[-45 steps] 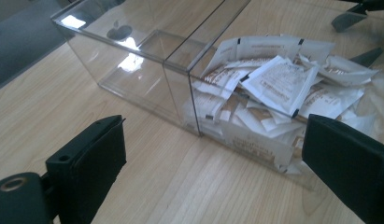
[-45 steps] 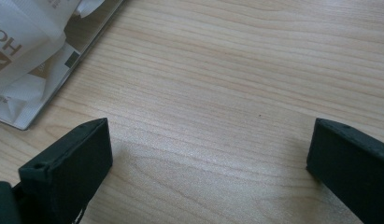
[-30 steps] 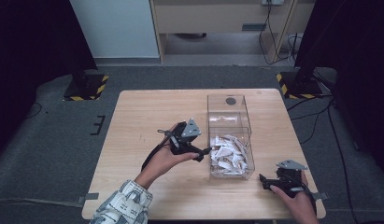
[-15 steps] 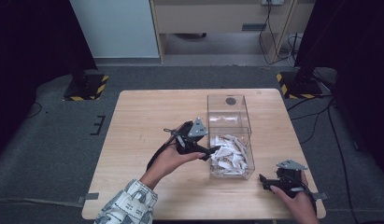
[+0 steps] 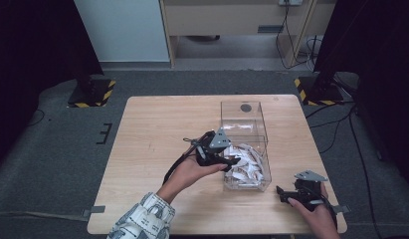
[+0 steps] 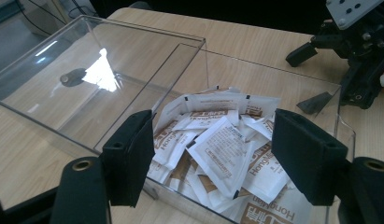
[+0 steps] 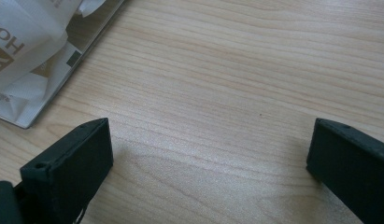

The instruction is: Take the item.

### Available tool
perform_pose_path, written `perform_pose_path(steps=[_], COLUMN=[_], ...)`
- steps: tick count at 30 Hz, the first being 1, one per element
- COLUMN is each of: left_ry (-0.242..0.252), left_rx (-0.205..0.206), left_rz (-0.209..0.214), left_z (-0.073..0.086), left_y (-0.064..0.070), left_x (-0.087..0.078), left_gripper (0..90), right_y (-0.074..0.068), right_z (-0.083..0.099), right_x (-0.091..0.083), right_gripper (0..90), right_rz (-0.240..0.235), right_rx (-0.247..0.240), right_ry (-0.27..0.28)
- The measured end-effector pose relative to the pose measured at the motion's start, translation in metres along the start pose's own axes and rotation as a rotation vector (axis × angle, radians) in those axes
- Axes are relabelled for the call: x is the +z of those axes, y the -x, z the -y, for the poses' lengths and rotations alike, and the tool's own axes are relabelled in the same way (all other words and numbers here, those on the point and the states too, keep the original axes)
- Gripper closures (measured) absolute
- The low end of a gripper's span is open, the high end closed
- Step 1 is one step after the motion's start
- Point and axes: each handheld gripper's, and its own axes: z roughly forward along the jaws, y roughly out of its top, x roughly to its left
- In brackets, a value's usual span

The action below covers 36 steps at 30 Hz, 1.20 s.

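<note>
Nearest the person, the right gripper (image 5: 291, 195) rests on the bare table (image 5: 152, 129) by the front right corner, jaws spread wide with nothing between them. Farther in, the left gripper (image 6: 213, 154) hangs over the near rim of the clear box (image 5: 265, 167), jaws spread, empty, aimed at the white packets (image 6: 222, 144) heaped inside. Beyond lies the box's lid (image 6: 87, 74), swung open and flat. By my reading the picking is at its start: no packet is gripped or lifted out, and the whole heap is left to handle.
</note>
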Motion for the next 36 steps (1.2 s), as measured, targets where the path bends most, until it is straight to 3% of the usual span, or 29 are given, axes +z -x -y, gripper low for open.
perform_pose_path(steps=[5, 12, 21, 32, 36], left_ry=[-0.013, -0.053, -0.118, -0.162, -0.171], left_rx=[0.009, 0.025, 0.029, 0.041, 0.025], left_rz=[0.032, 0.047, 0.049, 0.055, 0.082], left_z=[0.002, 0.003, 0.006, 0.009, 0.009], left_y=[0.008, 0.014, 0.017, 0.018, 0.017], left_x=[0.006, 0.017, 0.035, 0.045, 0.045], left_gripper=[32.6, 37.2, 53.9, 64.1, 75.4], right_y=[0.0, 0.0, 0.0, 0.0, 0.0], right_z=[0.0, 0.0, 0.0, 0.0, 0.0], right_x=[0.0, 0.0, 0.0, 0.0, 0.0], right_gripper=[0.7, 0.7, 0.8, 0.8, 0.8], right_rz=[0.0, 0.0, -0.001, -0.001, -0.002], right_rx=[0.001, 0.0, 0.005, 0.002, 0.001], right_ry=[-0.001, 0.0, 0.0, -0.001, 0.001])
